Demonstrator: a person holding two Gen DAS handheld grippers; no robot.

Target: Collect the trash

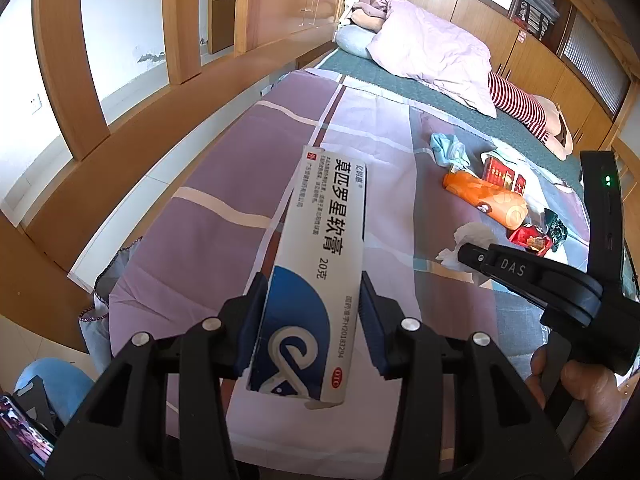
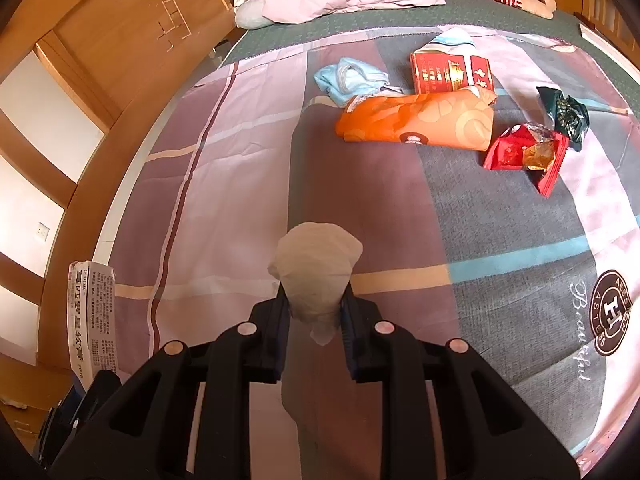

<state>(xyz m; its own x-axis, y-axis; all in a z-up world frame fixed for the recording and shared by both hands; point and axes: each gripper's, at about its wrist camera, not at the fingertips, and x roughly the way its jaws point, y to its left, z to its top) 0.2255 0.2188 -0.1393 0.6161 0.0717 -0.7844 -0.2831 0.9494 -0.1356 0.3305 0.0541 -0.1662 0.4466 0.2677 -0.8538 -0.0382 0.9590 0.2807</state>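
Left claw [image 1: 314, 316] pinches ointment box [image 1: 316, 272]; right claw [image 2: 314, 320] pinches tissue [image 2: 316, 268].

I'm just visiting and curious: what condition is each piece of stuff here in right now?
Ointment box: clamped in left gripper, above the bed.
Tissue wad: crumpled, pinched in right gripper.
Orange wrapper: lying flat on bedsheet.
Red snack packet: torn open.
Dark green wrapper: crumpled.
Blue mask: crumpled.
Red carton: lying flat.
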